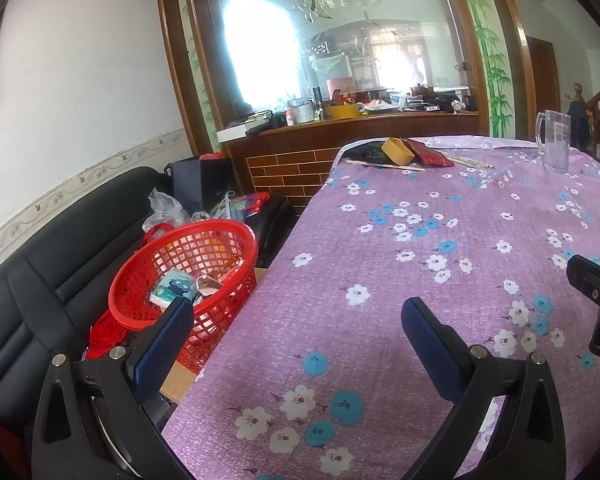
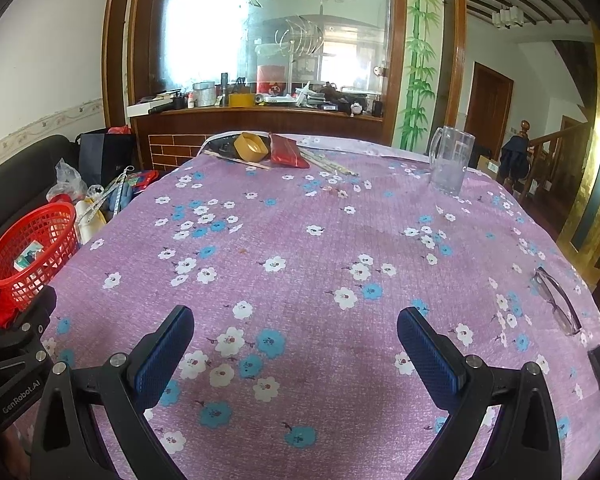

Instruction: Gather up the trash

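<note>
- On the bench (image 2: 320, 248), covered by a purple cloth printed with white and blue flowers, the near part is seen bare under both hand-held grippers.
- "GenRobot.AI" is read in white on the black body of the left hand-held gripper (image 1: 298, 322) where it enters the right wrist view at the lower left; no other writing can be read.
- The left hand-held gripper is held wide open with nothing between its blue pads (image 1: 430, 342), its left finger over the bench edge in front of the red basket (image 1: 140, 312).
- The right hand-held gripper (image 2: 296, 328) is likewise spread wide and empty above the cloth.
- The trash is found inside the red basket, beside the bench on its left: a small white-and-blue packet (image 1: 174, 286) with a dark cartoon print, and crumpled white pieces beside it; its print is too small to be read.
- At the far edge a yellow tape roll (image 2: 251, 147), a red pouch (image 2: 288, 154) and thin sticks (image 2: 236, 160) are seen together, partly over a dark object that cannot be made out.
- A clear glass mug (image 2: 450, 160) stands at the far right.
- Spectacles (image 2: 556, 300) lie near the right edge, blurred by the lens.
- A black sofa (image 1: 52, 264) is cut off at the left.
</note>
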`<state>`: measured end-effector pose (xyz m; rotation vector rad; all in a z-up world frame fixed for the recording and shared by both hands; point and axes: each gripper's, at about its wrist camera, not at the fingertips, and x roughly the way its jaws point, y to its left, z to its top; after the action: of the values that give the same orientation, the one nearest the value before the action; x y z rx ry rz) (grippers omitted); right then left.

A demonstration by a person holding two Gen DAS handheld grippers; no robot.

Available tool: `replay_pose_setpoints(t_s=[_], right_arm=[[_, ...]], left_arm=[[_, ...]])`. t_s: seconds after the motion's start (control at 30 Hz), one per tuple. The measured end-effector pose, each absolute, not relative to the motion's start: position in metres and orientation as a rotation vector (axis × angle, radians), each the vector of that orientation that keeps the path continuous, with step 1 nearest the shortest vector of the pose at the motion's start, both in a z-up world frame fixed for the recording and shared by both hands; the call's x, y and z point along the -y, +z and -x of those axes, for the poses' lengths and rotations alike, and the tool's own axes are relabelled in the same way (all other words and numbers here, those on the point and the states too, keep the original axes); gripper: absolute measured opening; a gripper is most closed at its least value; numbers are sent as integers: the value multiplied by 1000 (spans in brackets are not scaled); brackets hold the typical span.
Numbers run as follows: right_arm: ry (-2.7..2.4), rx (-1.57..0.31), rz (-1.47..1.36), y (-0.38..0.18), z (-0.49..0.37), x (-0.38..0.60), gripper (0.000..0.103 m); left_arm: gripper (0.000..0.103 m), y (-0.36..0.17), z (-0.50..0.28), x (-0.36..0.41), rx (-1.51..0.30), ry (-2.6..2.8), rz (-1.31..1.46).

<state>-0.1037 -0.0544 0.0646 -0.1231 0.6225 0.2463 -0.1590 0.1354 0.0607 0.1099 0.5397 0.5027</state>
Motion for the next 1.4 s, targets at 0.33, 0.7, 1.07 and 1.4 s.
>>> replay_pose_setpoints(t_s=[0.33,0.7,1.07,1.4], right_arm=[[239,-630,114,62,100,60,103],[238,-639,112,59,98,60,103],[234,-652,106,55,95,63,103],[185,-712,73,52,74,91,103]], left_arm=[[103,60,154,-129,-542,492,-120],[103,56,151,-126,-550,488,-126],[103,52,145,-122,-562,476,-133],[103,52,109,-87,-644,333,-127]])
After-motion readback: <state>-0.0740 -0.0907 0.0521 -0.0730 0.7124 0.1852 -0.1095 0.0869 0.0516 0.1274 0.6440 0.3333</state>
